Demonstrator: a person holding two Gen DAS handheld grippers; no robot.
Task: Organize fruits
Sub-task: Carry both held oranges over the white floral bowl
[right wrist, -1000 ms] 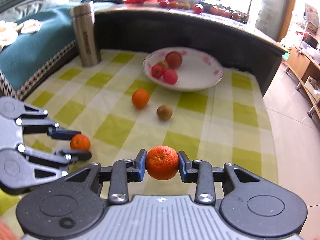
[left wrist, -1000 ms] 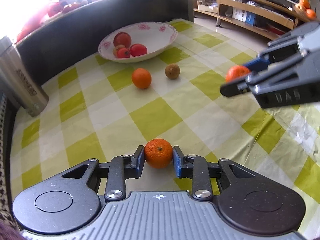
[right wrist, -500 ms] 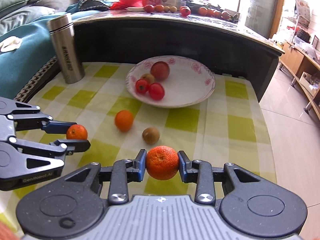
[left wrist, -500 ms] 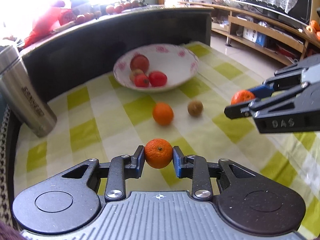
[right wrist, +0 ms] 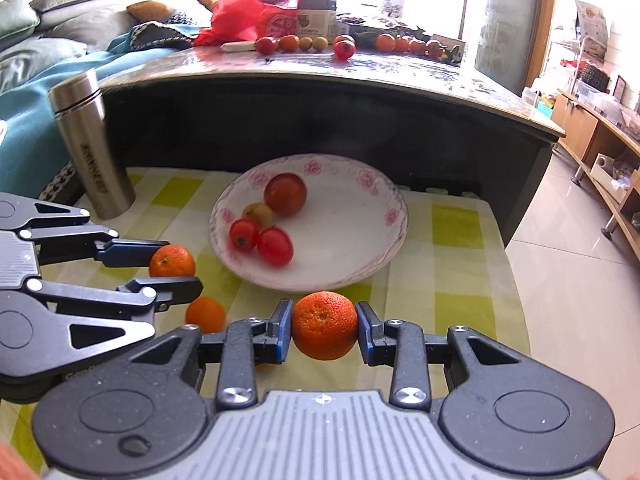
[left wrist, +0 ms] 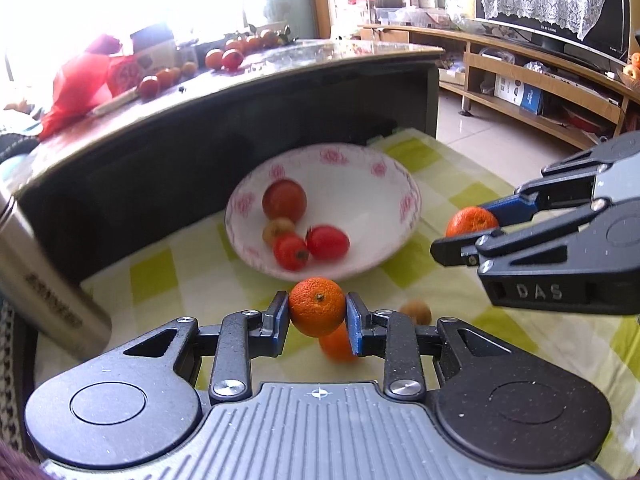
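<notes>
Left gripper [left wrist: 318, 317] clamped on an orange [left wrist: 317, 306]; right gripper [right wrist: 324, 331] clamped on another [right wrist: 325, 325], both near the bowl [right wrist: 384, 248]. Beyond, on the cloth, one orange [right wrist: 205, 313] and a brown fruit [left wrist: 417, 311] left. In the bowl, four fruits already. Roughly halfway.

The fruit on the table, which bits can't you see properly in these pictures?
- Loose orange: left wrist view, mostly behind the held orange and the left gripper.
- Small brown fruit: left view, blurred and partly behind a finger; hidden in the right view.
- Yellowish fruit in the bowl: partly behind the tomatoes, kind unclear.
- Flask: left view, top cut off by the edge.
</notes>
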